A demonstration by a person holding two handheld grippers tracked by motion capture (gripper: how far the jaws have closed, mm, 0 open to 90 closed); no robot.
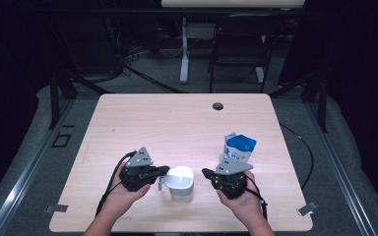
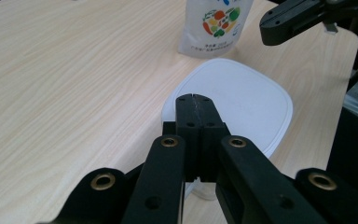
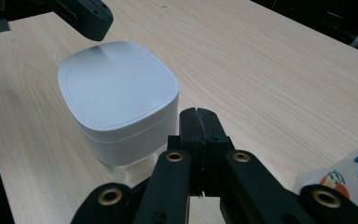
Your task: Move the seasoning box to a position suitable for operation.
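A white square container with a closed lid (image 1: pixel 181 182) (image 2: pixel 233 100) (image 3: pixel 117 98) stands near the table's front edge. My left gripper (image 1: pixel 165 170) (image 2: pixel 194 100) is just left of it, jaws pressed together with nothing between them, tips over the lid's edge. My right gripper (image 1: pixel 205 172) (image 3: pixel 198 114) is shut and empty on the container's other side, a short gap away. A blue and white pouch (image 1: pixel 238 147) (image 2: pixel 214 25) (image 3: pixel 349 179) with a fruit print stands upright behind the right gripper.
The light wooden table (image 1: pixel 177 123) has a round cable hole (image 1: pixel 218 105) at the back. A black chair (image 1: pixel 238 44) and a desk leg (image 1: pixel 184 49) stand beyond the table's far edge. Dark floor surrounds the table.
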